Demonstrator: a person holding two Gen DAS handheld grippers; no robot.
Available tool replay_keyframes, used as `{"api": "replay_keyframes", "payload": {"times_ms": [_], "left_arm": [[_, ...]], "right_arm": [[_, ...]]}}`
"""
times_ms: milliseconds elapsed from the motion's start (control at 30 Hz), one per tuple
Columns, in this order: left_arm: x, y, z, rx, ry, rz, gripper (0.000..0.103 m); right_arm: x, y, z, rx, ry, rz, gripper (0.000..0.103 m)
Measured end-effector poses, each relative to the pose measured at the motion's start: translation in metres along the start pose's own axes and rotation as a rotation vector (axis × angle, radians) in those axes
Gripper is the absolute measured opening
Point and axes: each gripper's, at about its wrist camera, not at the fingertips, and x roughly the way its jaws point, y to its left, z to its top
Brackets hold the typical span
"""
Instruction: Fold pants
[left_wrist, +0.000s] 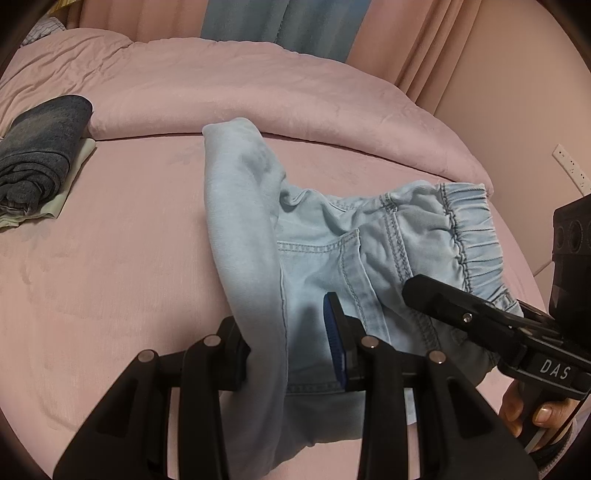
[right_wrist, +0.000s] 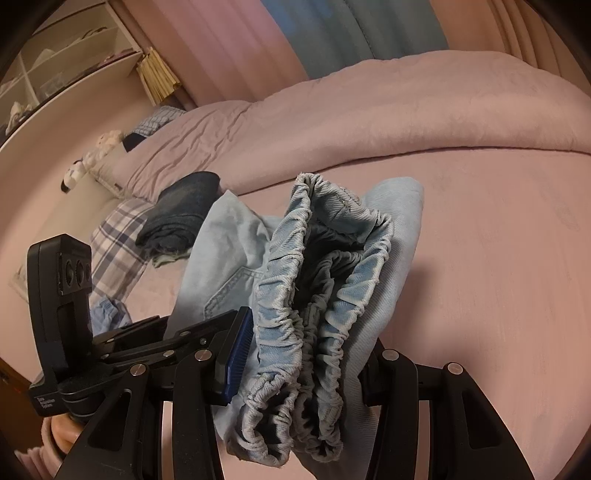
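Left wrist view: the left gripper (left_wrist: 291, 354) has its jaws clenched on a folded band of the light-blue denim pants (left_wrist: 332, 236), w/ fabric bunched between the blue-ribbed pad (left_wrist: 334, 339) and the black finger on the other side. Ahead of the jaws the pant leg runs away as a long doubled strip, its rounded end lying near the edge of the pink duvet (left_wrist: 258, 85). Just right of the jaws sit the back pocket and seat seam, then the elastic waistband (left_wrist: 469, 236) further right. The right gripper (left_wrist: 443, 302) reaches in from the right, tip over the pants near the waistband; its grip can't be read from this side. The rest of the pants lie on the pink bed sheet (left_wrist: 110, 240). Far left of the jaws, well apart, a folded dark denim garment (left_wrist: 40, 151) sits on a pale folded cloth (left_wrist: 70, 184).

Right wrist view: the right gripper (right_wrist: 303, 358) has its jaws clenched on the gathered waistband (right_wrist: 314, 288), several ruched layers stacked between the blue pad (right_wrist: 238, 354) and the far finger. The pants (right_wrist: 229, 251) spread left and ahead of the jaws. Left gripper (right_wrist: 162, 336) is just left, touching the same fabric. Beyond it, the dark denim stack (right_wrist: 181, 210) and a plaid pillow (right_wrist: 118, 240). Pink sheet (right_wrist: 480, 258) lies right of the jaws.
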Motion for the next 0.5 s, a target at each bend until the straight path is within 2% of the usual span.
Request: {"api": "replay_keyframes", "payload": {"times_ms": [500], "left_arm": [[0.018,-0.001,0.003,-0.008,0.043,0.012,0.033]], "right_arm": [[0.021,-0.008,0.005,0.031,0.021,-0.004,0.051]]}}
